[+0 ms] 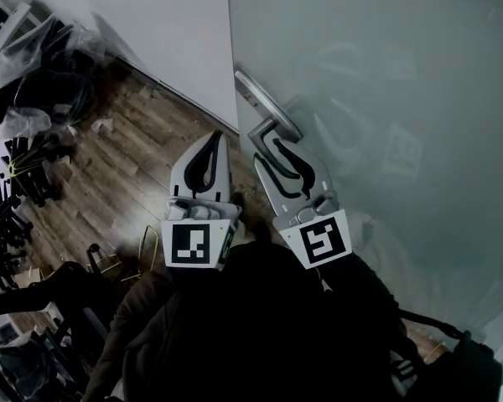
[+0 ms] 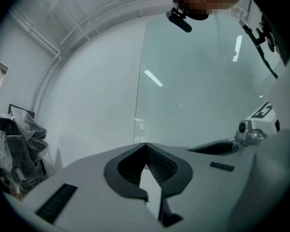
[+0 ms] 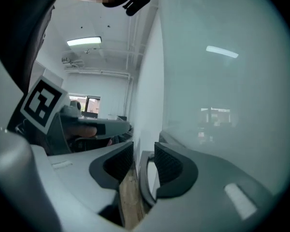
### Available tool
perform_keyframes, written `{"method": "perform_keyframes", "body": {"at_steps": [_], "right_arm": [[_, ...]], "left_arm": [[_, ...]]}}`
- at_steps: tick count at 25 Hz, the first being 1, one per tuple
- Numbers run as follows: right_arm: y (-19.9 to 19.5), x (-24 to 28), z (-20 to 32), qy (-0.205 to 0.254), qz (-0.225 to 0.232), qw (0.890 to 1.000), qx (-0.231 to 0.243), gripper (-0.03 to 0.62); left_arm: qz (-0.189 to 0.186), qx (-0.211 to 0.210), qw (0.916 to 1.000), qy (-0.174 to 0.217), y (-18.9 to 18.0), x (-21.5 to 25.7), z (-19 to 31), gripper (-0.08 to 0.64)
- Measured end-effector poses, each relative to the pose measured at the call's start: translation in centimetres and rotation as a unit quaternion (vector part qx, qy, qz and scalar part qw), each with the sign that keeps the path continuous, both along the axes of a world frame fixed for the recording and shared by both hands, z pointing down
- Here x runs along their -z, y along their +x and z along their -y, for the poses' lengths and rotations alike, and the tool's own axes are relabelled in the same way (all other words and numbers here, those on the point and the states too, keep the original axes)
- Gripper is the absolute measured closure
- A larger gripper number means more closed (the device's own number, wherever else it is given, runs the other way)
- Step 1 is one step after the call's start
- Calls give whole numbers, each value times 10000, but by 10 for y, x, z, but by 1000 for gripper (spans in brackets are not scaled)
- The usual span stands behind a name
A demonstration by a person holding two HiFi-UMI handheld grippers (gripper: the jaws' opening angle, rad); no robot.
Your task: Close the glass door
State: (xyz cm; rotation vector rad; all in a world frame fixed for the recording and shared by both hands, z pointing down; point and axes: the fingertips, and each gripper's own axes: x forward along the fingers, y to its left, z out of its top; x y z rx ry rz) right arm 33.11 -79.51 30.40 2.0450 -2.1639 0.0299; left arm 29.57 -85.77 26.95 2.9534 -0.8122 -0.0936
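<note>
The frosted glass door [image 1: 386,74] fills the right of the head view, and its edge meets a white wall [image 1: 168,23]. A metal lever handle [image 1: 270,114] sits on the door near that edge. My right gripper [image 1: 272,143] is at the lever's end. In the right gripper view the jaws [image 3: 144,149] stand apart, with the curved handle [image 3: 146,185] in the gap close to the right pad [image 3: 166,166]. The left pad is clear of it. My left gripper [image 1: 216,138] hangs beside it over the floor, tips together [image 2: 146,145], holding nothing and pointing at the door [image 2: 198,95].
Wooden floor [image 1: 126,157] runs below the wall. Black chairs and plastic-wrapped bags [image 1: 33,82] crowd the left side, with more chair frames [image 1: 8,216] lower down. The person's dark sleeves [image 1: 260,325] fill the bottom of the head view.
</note>
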Motion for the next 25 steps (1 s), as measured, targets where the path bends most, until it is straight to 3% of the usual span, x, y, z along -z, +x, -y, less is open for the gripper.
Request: {"method": "perform_keyframes", "body": {"at_steps": [4, 9, 16, 19, 25], "right_arm": [[1, -24, 5, -311, 55, 9995, -58, 486], [6, -34, 12, -313, -63, 9995, -12, 522], [6, -38, 10, -397, 206, 9990, 43, 526], [8, -40, 9, -418, 222, 9988, 90, 526], [-17, -35, 8, -431, 369, 9981, 257, 526]], "left_arm": [[238, -122, 9996, 22, 4, -7, -5, 563], [320, -17, 9995, -38, -1, -17, -3, 563], [381, 56, 9992, 121, -7, -12, -17, 563], [175, 340, 9991, 194, -14, -4, -24, 563], [368, 954, 9947, -52, -70, -14, -47, 563]]}}
